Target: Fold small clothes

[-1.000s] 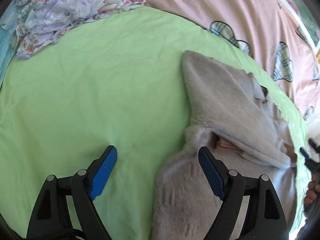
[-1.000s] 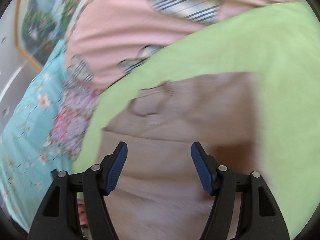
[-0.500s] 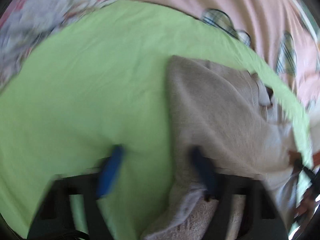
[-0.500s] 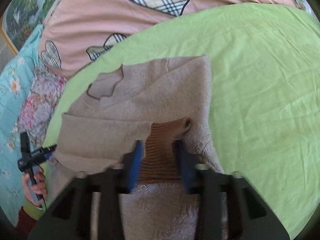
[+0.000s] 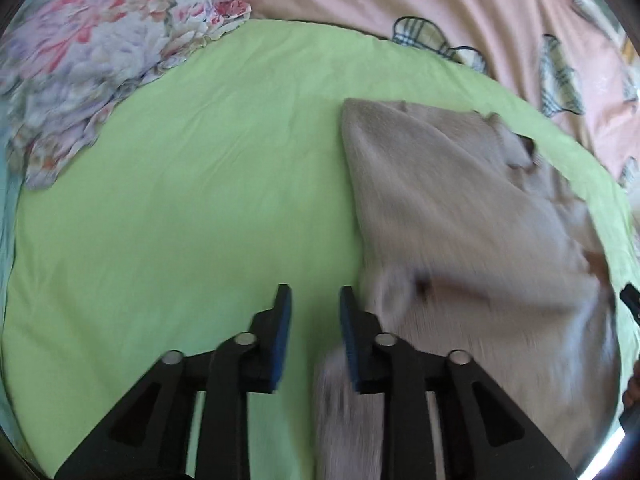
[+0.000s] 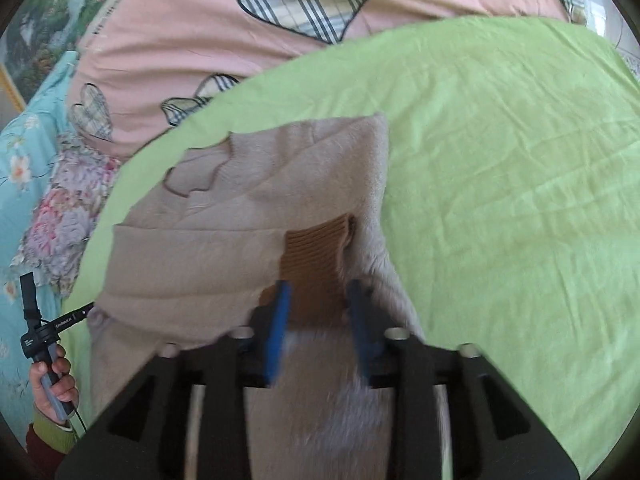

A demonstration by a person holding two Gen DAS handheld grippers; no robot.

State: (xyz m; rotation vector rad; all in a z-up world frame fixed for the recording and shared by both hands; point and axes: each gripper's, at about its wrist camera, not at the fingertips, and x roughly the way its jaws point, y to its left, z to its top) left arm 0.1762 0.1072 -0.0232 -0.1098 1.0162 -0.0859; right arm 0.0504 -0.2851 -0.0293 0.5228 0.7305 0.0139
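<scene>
A beige fuzzy sweater [image 5: 448, 208] lies partly folded on the green sheet [image 5: 200, 200], sleeves laid across its body. In the right wrist view the sweater [image 6: 248, 216] shows a brown ribbed cuff [image 6: 316, 260]. My left gripper [image 5: 312, 320] is narrowly open and empty over the sheet, at the sweater's left edge. My right gripper [image 6: 320, 312] is narrowly open, its blue pads either side of the brown cuff; whether they touch it I cannot tell.
A pink cover with plaid hearts [image 6: 280, 12] lies beyond the green sheet. Floral fabric [image 5: 80, 64] is bunched at the far left. The person's left hand on its gripper handle [image 6: 44, 344] shows at the left of the right wrist view.
Both grippers have narrowed from wide open to a small gap. The left gripper has shifted left off the sweater's edge. The right gripper has come down over the brown cuff.
</scene>
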